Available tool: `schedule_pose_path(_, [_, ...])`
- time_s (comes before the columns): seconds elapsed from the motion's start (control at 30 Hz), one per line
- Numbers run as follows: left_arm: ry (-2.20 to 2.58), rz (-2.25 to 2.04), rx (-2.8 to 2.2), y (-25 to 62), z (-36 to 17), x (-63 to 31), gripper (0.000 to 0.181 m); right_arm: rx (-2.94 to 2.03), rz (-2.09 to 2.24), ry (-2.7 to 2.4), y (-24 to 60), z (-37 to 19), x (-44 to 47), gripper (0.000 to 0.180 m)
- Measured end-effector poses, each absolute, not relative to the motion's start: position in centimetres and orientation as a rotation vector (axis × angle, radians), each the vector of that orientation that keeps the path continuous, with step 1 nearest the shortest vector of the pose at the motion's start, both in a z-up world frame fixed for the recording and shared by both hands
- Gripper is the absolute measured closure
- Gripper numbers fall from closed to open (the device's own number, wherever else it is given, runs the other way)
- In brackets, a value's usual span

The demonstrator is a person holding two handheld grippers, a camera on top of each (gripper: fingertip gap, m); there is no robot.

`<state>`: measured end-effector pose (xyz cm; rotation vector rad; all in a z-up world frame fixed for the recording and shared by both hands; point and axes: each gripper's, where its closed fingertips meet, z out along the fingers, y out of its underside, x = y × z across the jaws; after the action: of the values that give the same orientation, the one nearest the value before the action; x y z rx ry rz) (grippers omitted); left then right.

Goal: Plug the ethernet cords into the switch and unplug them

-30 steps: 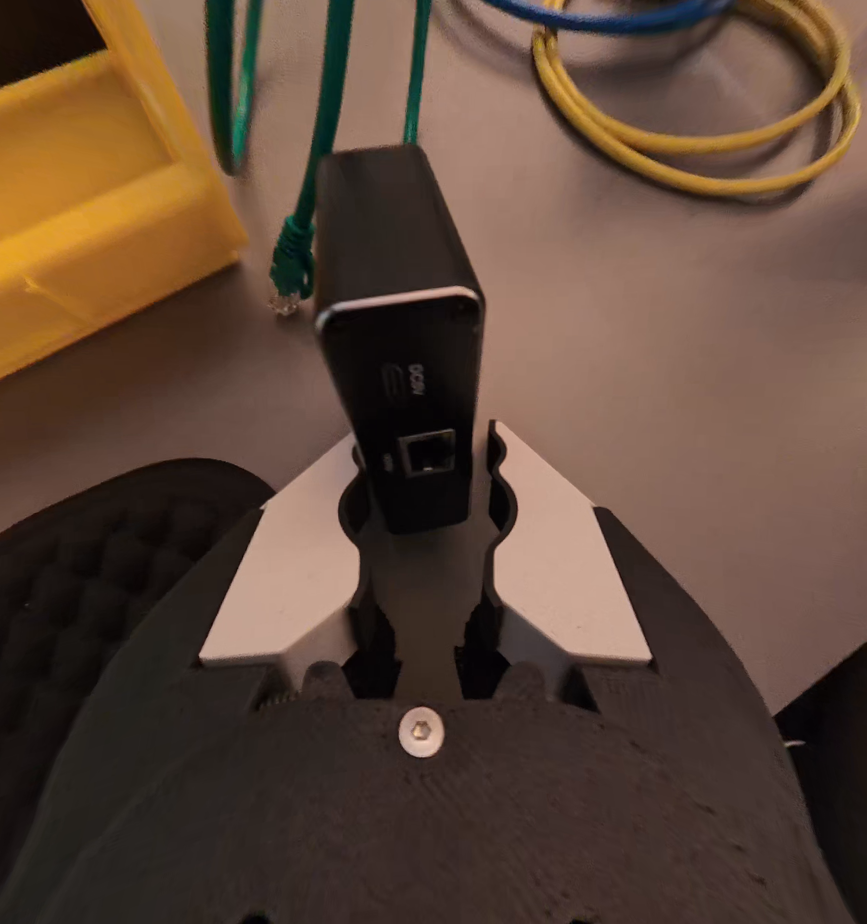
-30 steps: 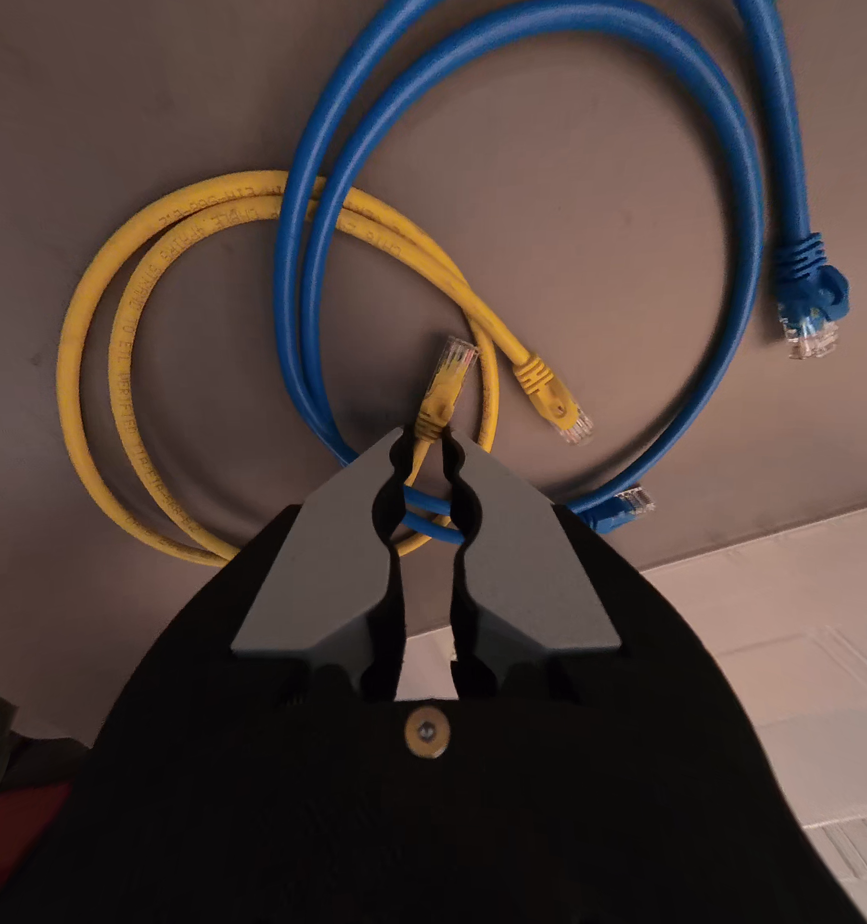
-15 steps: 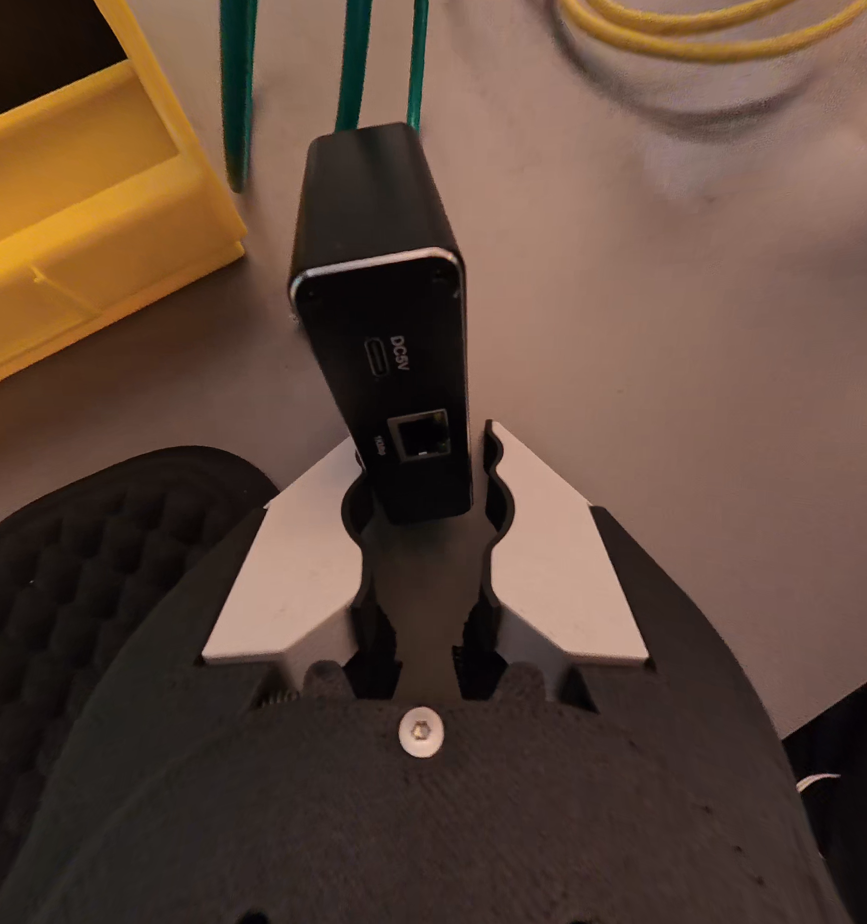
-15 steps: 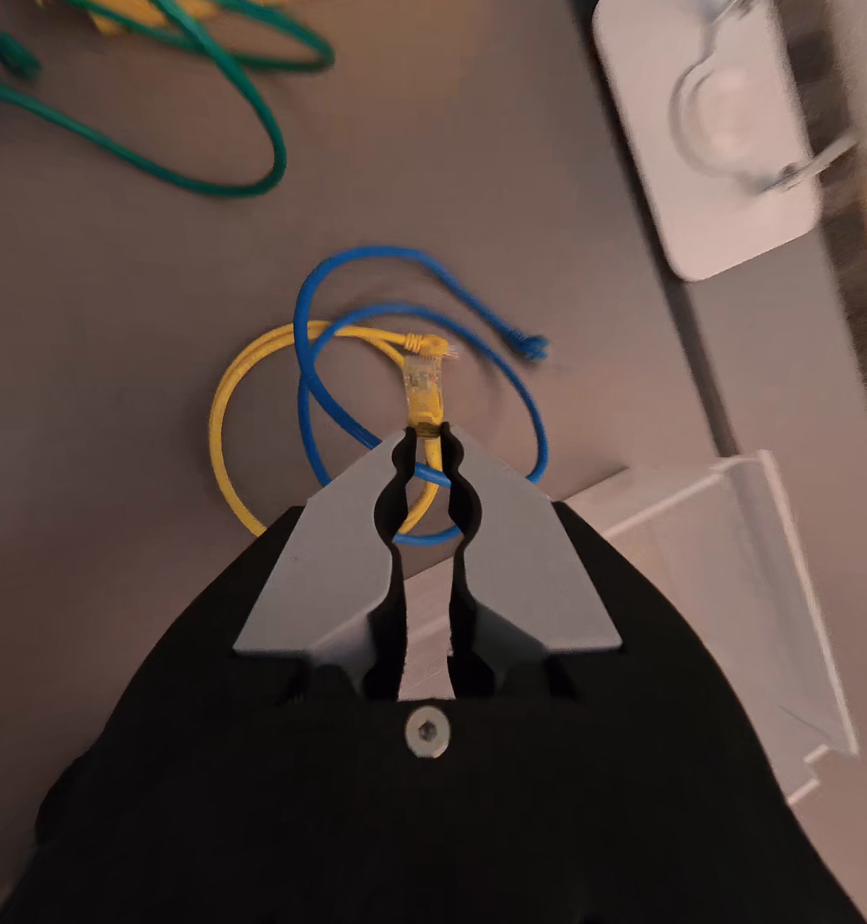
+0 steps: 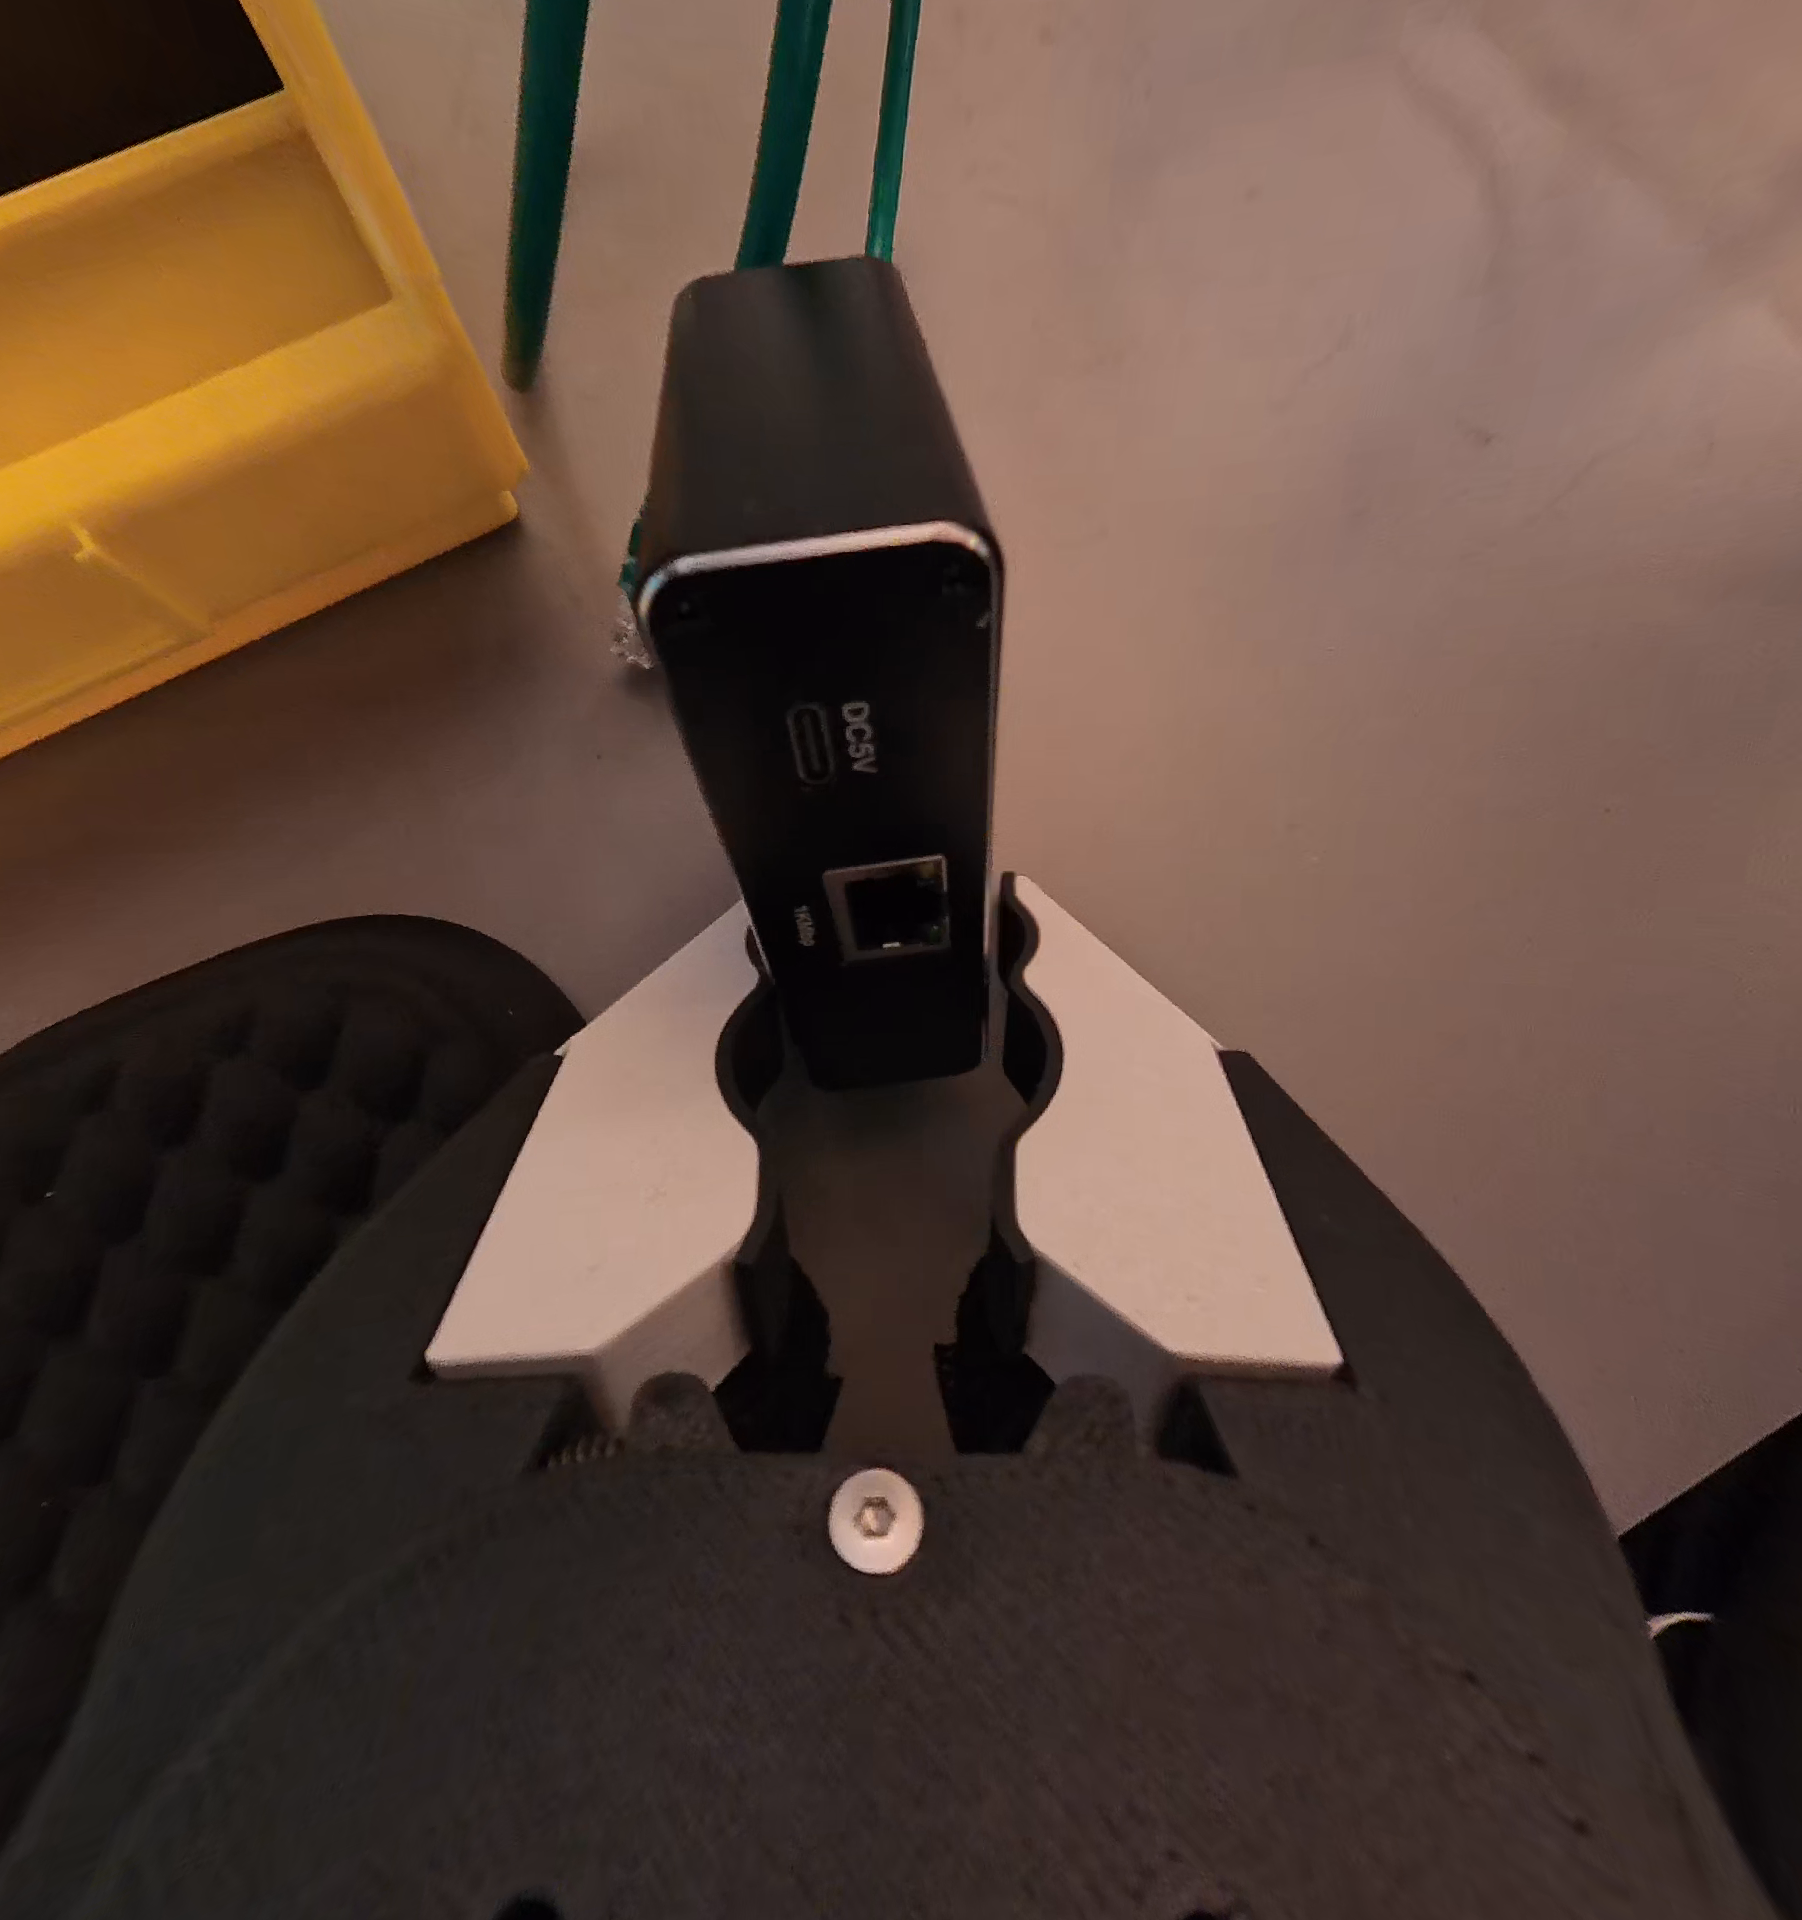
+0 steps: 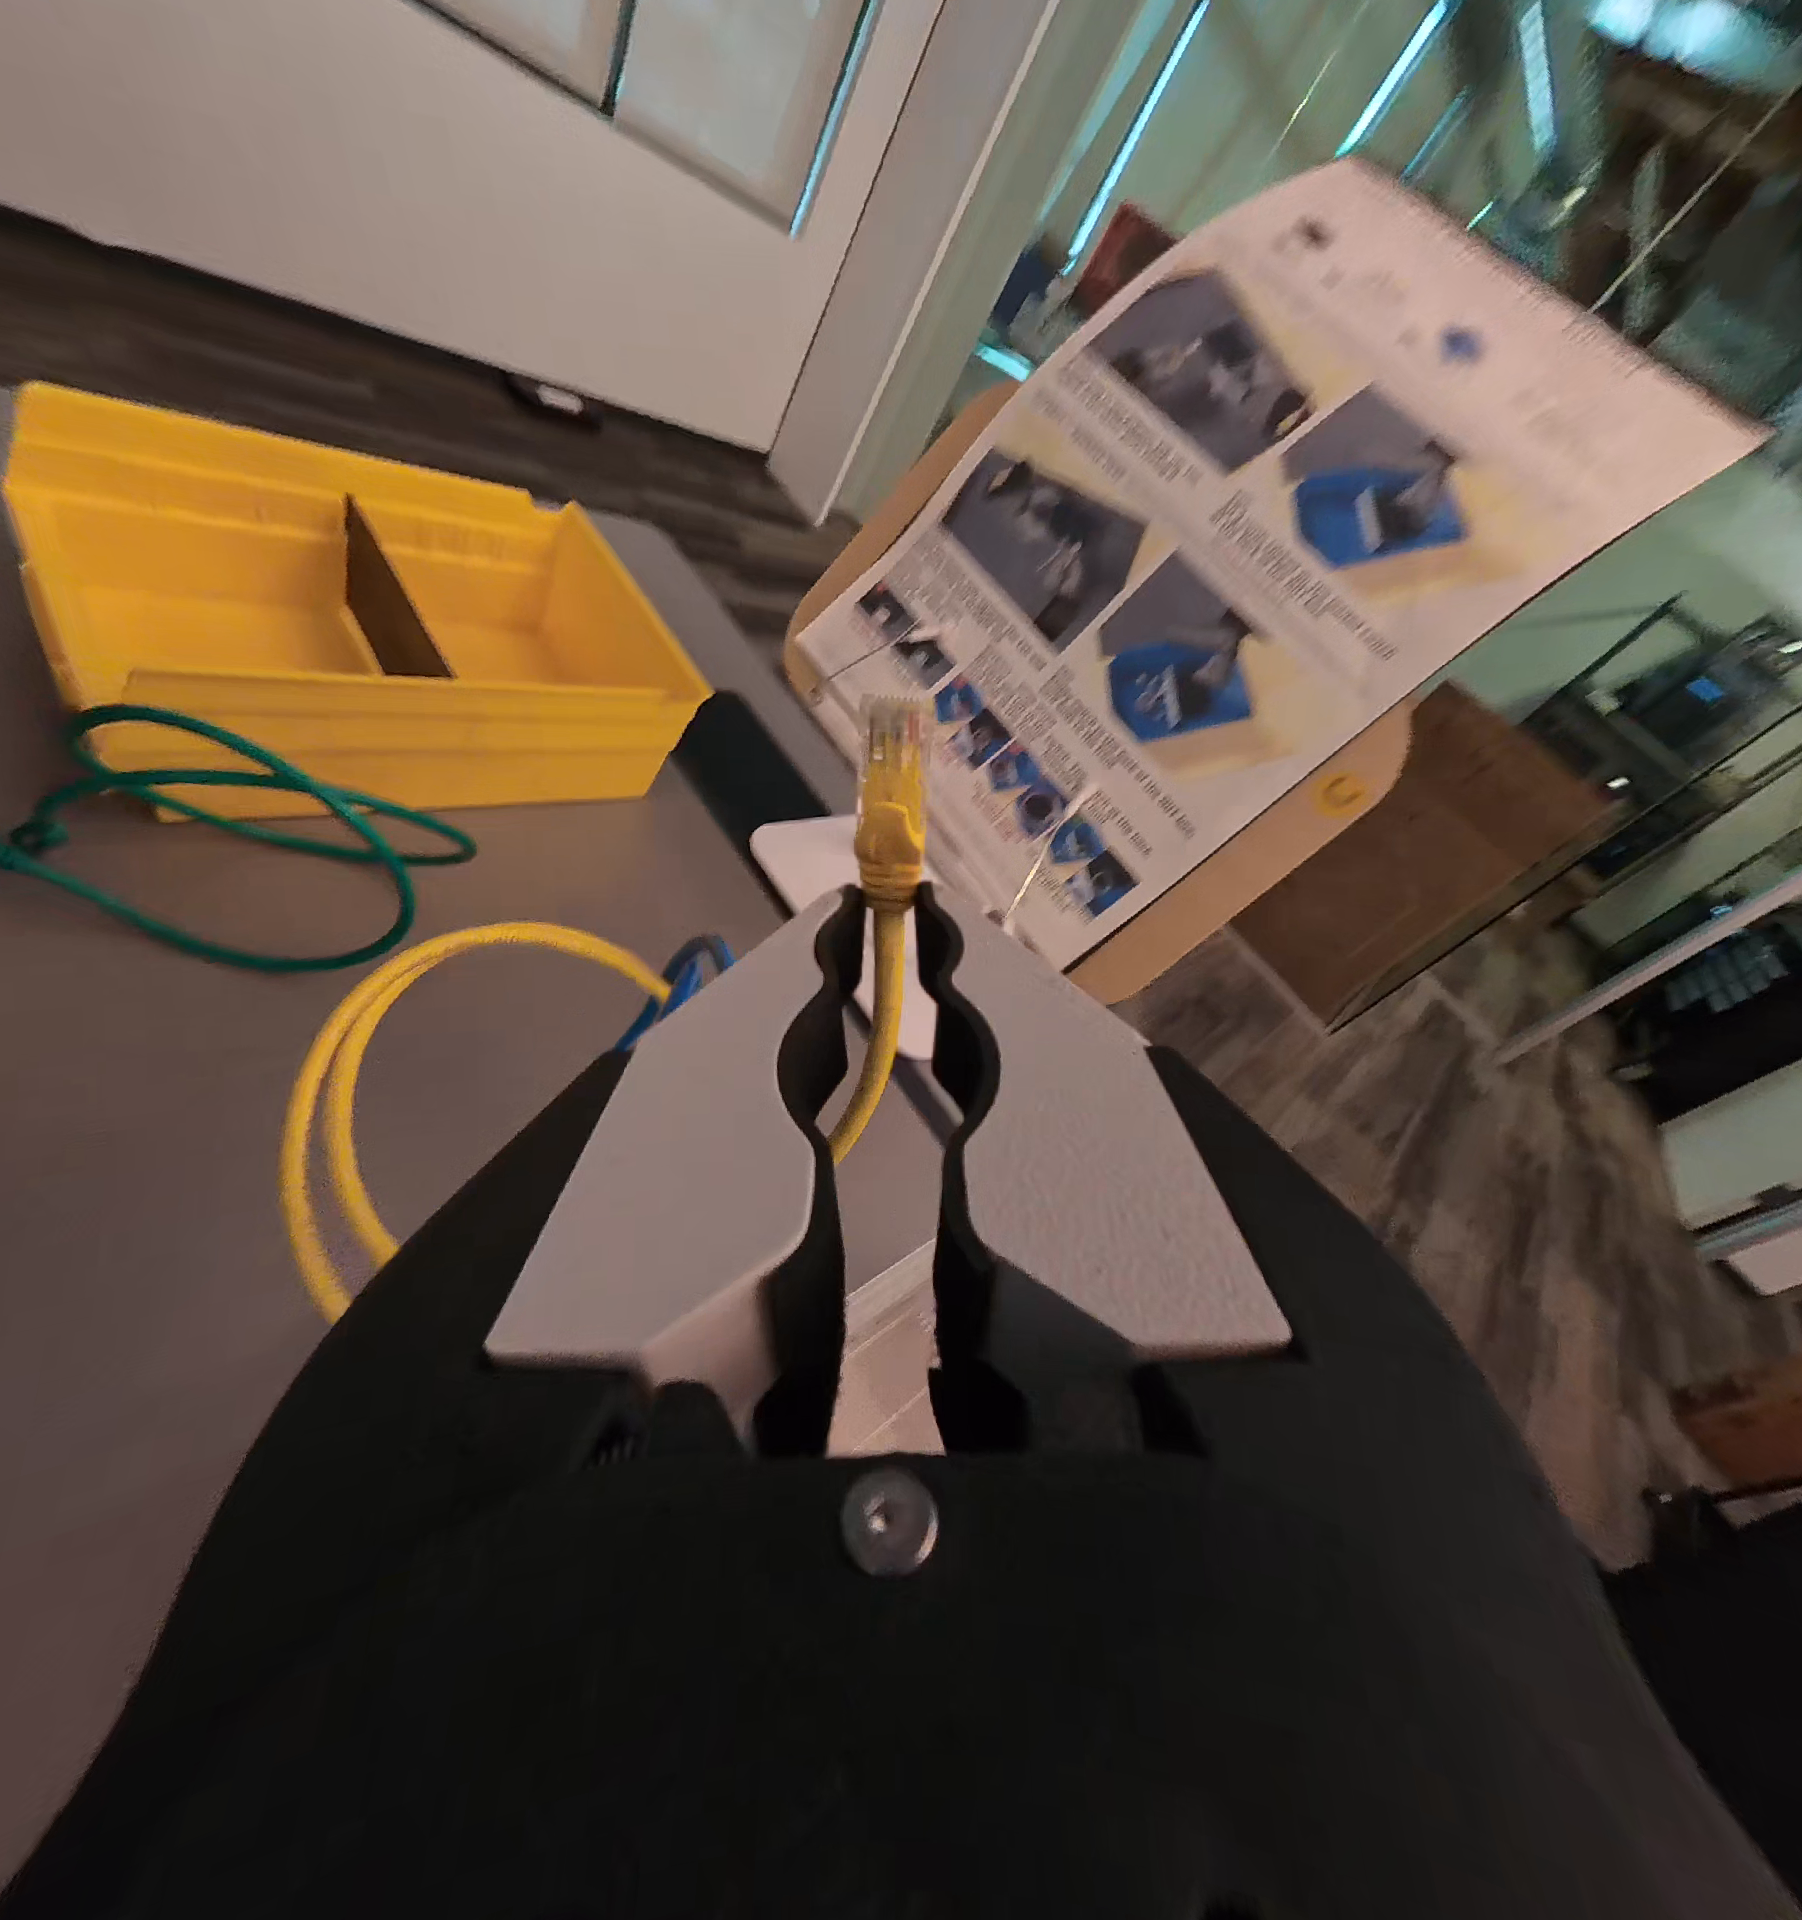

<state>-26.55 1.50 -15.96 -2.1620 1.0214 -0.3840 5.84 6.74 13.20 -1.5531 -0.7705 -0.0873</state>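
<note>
My left gripper [image 5: 881,920] is shut on the lower end of a black switch [image 5: 835,665] and holds it upright above the grey table. One ethernet port [image 5: 889,906] on its end face points at the camera. My right gripper [image 6: 884,902] is shut on the yellow ethernet cord [image 6: 331,1101] just behind its plug [image 6: 892,774]. The plug points up and away, lifted off the table, and the rest of the cord lies looped on the table. A green cord [image 6: 242,831] lies on the table; it also shows in the left wrist view [image 5: 783,135] behind the switch.
A yellow bin [image 6: 336,644] with a divider stands at the far left of the table, and also shows in the left wrist view [image 5: 180,457]. A blue cord [image 6: 684,971] peeks from behind my right finger. A printed board [image 6: 1240,582] leans behind the table. A black padded object [image 5: 180,1195] lies near left. Across from one pair of fingers to the other is roughly 45 cm. The ethernet port [image 5: 889,906] lies some 6 cm from my left tips, 40 cm from my right tips.
My right gripper has lifted the yellow plug off the table and tilted up from looking down to looking across the room. The left gripper has held the switch with only a slight shift.
</note>
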Motion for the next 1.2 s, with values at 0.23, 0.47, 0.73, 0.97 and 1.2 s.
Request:
schedule_pose_path(0.23, [0.986, -0.475, -2.169, 1.0, -15.1, -26.2, 0.121, -1.374, -0.176, -0.706, 5.5, 16.5, 5.7, 0.171])
schedule_pose_path(0.47, [0.92, -0.639, -2.151, 0.0, -12.7, -26.7, 0.1, -1.302, -0.202, -0.663, 5.5, 17.4, 6.3, 0.171])
schedule_pose_path(0.73, [0.874, -0.664, -2.021, -0.8, -5.8, -28.4, 0.101, -1.242, -0.2, -0.64, 5.3, 18.2, 5.9, 0.171])
schedule_pose_path(0.97, [0.906, -0.599, -1.853, -0.5, 1.1, -27.6, 0.101, -1.198, -0.191, -0.676, 5.6, 17.7, 4.2, 0.171])
schedule_pose_path(1.2, [0.946, -0.654, -1.824, 0.6, 2.4, -25.3, 0.102, -1.226, -0.108, -0.768, 6.2, 16.1, 2.0, 0.171])
